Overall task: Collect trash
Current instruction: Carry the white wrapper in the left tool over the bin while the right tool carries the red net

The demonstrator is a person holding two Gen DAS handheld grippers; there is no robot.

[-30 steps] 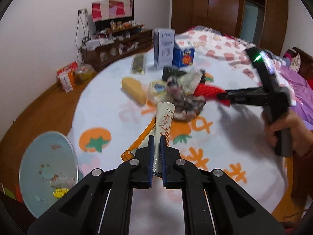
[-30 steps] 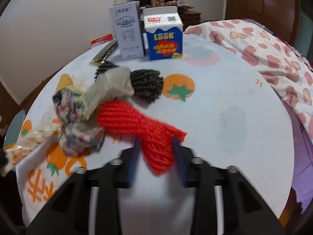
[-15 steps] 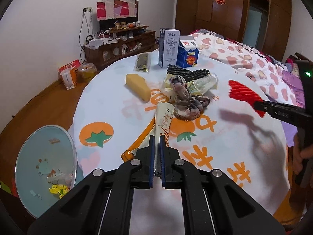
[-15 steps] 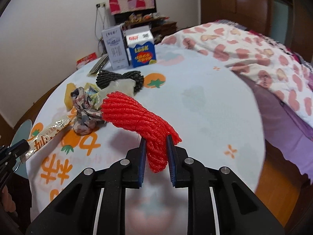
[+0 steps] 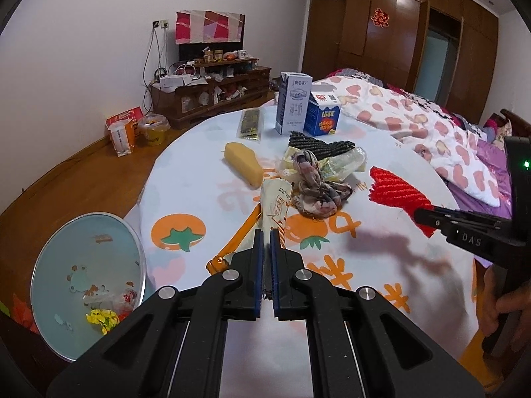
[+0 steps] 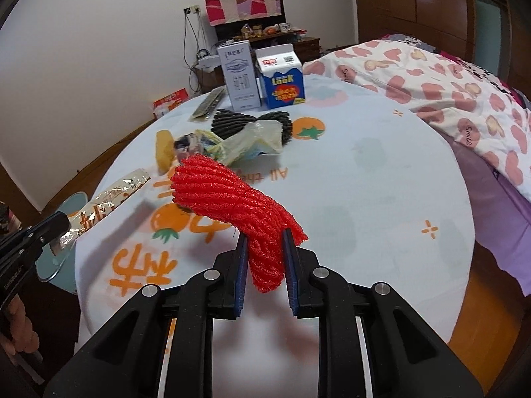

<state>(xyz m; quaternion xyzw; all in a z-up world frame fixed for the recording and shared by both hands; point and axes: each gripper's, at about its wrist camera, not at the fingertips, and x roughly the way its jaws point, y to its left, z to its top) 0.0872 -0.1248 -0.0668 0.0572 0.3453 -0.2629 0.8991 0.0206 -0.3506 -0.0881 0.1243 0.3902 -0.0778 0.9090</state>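
My left gripper [image 5: 267, 236] is shut on the near end of a long cream and orange snack wrapper [image 5: 275, 199], whose far end points at the trash pile. The wrapper [image 6: 109, 199] also shows at the left of the right wrist view, held by the left gripper [image 6: 49, 229]. My right gripper [image 6: 264, 242] is shut on a red foam net [image 6: 232, 195] held clear above the tablecloth. In the left wrist view the red net [image 5: 395, 192] hangs from the right gripper [image 5: 421, 214] at the right. A light blue trash bin [image 5: 66, 248] with several scraps inside stands on the floor at lower left.
On the round table [image 5: 199, 205] lie a crumpled patterned wrapper [image 5: 315, 192], a plastic bag [image 5: 345, 162], a black foam net [image 5: 318, 144], a yellow block [image 5: 242, 164] and a dark packet [image 5: 250, 124]. Two cartons [image 5: 293, 102] stand at the back. A bed [image 5: 415, 116] borders the right side.
The right gripper closed on the red net and carried it up and away from the pile, toward the table's near right. The left gripper kept hold of the wrapper and drew back slightly.
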